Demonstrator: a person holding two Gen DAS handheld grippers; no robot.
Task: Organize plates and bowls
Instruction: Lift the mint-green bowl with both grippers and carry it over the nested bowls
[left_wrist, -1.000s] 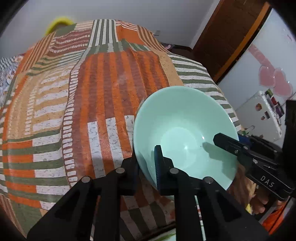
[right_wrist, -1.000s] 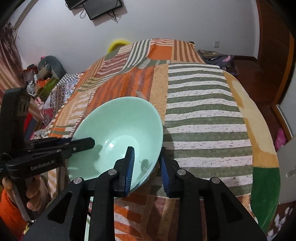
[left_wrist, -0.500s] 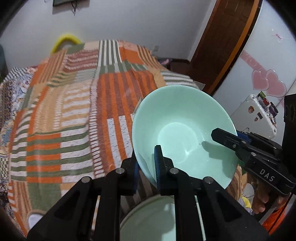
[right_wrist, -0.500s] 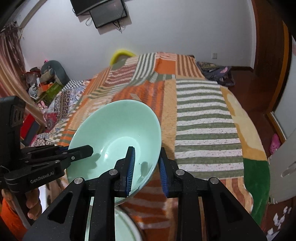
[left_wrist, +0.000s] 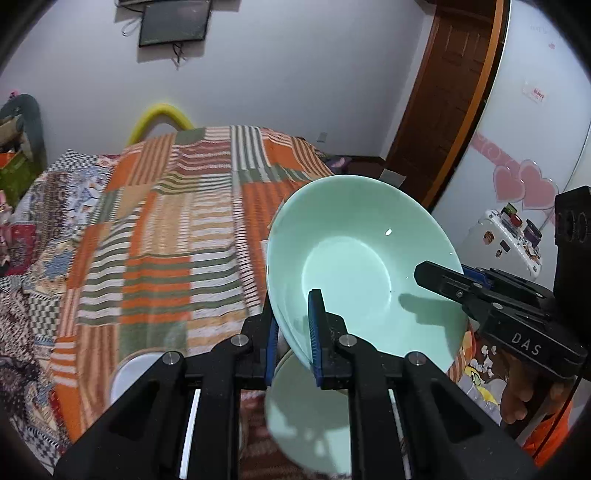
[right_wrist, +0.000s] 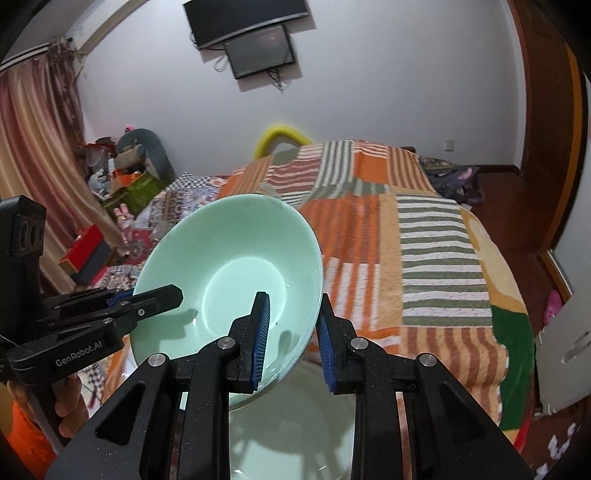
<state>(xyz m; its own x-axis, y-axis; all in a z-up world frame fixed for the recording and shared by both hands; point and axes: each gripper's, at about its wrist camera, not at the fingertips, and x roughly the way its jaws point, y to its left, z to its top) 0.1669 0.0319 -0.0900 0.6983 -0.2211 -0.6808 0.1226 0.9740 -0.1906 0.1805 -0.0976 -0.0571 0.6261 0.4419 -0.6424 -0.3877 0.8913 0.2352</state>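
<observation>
Bowl (left_wrist: 364, 258) is hanging mid-frame, both grippers' jaws clamping opposite rims, sharing weight above another bowl (left_wrist: 306, 417).

1. The light is even, soft and indoor; the wall (right_wrist: 388, 92) looks flat grey-white.
2. Small bright glints sit inside the bowl (left_wrist: 354, 258), and the grippers cast soft dark shadows on its glaze.
3. The bedspread (left_wrist: 177, 236) is smeared with motion blur in both views.
4. Fisheye distortion bends the door frame (left_wrist: 476, 92) and curtain (right_wrist: 40, 147); black vignette fills the corners.
</observation>
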